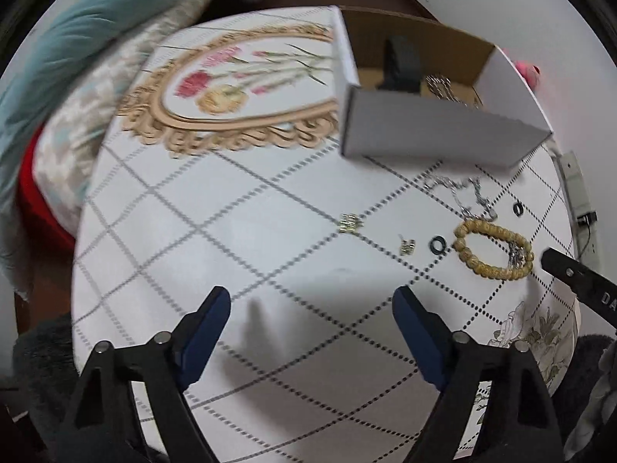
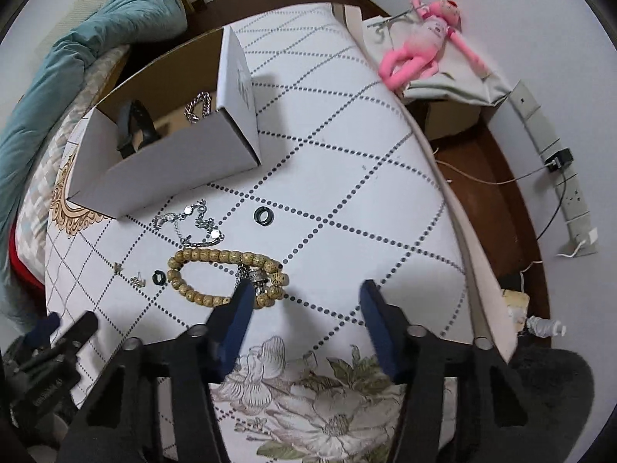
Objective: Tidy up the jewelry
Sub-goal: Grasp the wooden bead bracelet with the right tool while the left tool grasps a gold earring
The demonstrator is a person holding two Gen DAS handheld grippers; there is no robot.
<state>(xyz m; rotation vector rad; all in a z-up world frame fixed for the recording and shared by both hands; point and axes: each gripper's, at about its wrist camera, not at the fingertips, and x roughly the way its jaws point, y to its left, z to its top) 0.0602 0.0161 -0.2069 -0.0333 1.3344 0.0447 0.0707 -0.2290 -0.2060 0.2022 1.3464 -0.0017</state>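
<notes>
Because the bead bracelet (image 2: 227, 276) lies just in front of our right tool (image 2: 306, 295), we think picking it up is the step to do now. Both tools are spread wide and hold nothing. To do it well, we should come down slowly, put one finger inside the ring of beads and one outside, then squeeze on the beads only. A small silver charm (image 2: 252, 276) lies on the bracelet at the near side, so we should take care not to pinch just that, or it may slip.

In the right view the left finger (image 2: 241, 303) of this tool sits over the bracelet's near edge, and the right one is well off to the side over bare bench (image 2: 347, 193). So we need to shift a little to the left.

The white box (image 2: 173, 162) stands farther back on the bench, open on top, with a dark band and a chain already inside. A silver chain (image 2: 193, 218) lies between the box and the bracelet. Two black rings (image 2: 264, 215) and two small gold pieces (image 1: 349, 223) wait nearby. Our left tool (image 1: 311, 305) hangs over bare bench, well apart from them.
</notes>
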